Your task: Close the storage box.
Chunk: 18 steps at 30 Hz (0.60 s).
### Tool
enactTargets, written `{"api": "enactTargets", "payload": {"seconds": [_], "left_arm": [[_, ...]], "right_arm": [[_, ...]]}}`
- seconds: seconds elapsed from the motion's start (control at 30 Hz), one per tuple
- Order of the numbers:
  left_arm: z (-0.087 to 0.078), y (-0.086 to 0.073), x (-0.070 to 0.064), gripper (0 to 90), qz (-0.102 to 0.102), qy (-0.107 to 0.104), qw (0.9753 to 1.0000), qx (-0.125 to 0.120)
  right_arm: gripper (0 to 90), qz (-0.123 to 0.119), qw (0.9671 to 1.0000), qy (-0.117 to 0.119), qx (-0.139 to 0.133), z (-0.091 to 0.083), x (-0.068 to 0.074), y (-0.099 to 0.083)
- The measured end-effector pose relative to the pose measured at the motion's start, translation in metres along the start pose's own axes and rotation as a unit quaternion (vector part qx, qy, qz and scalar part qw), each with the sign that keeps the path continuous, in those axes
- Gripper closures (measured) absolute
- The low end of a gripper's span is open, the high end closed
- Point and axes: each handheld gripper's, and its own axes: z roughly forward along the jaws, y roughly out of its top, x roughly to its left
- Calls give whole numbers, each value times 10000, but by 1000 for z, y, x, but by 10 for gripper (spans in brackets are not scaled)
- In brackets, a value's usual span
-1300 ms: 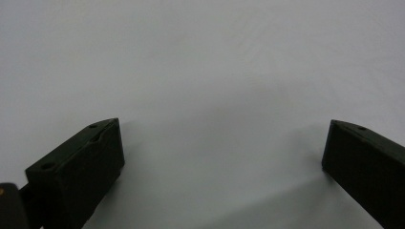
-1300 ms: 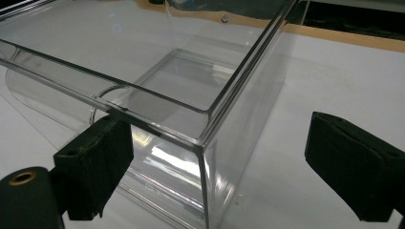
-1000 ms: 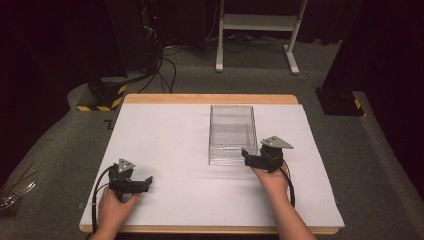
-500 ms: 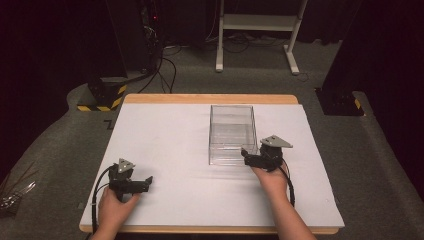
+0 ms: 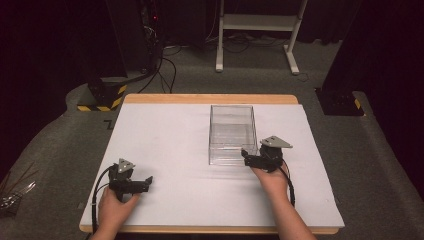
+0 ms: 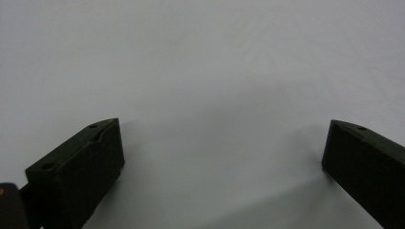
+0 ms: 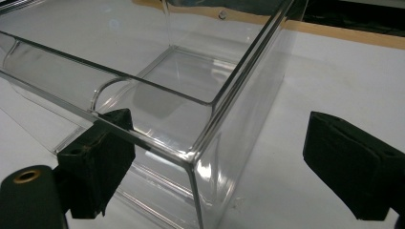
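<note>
- Right gripper [image 5: 246, 152], seen from the high view, sits at the near right corner of the clear rectangular plastic box [image 5: 232, 134], which stands right of centre on the white table sheet [image 5: 165, 135]. My left gripper [image 5: 148, 180] rests near the near left part of that sheet, well apart from the box.
- From the same view, I read the box's long axis as running near to far, open top facing up, one short end toward me.
- Left gripper view: both black jaws stand wide apart over bare white sheet, with nothing between them.
- Right gripper view: the right gripper [image 7: 224, 167] has its jaws spread wide, straddling the box's corner [image 7: 193, 157]. One jaw lies behind the clear short wall, inside or under its rim, I cannot tell which; the other hangs outside the long wall, apart from it.
- I judge the step in hand to be lining up a grasp on the box, not yet closed.
- Next I'd need to settle on one wall rather than the corner, seat the jaws either side of it, then close gently, since clear plastic looks slick.
</note>
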Motion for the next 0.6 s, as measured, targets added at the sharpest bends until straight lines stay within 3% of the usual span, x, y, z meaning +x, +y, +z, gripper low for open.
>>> {"api": "enactTargets", "payload": {"seconds": [0.6], "left_arm": [[0, 0, 0, 6, 5, 8, 10000, 0]], "right_arm": [[112, -9, 9999, 116, -63, -20, 5, -12]]}}
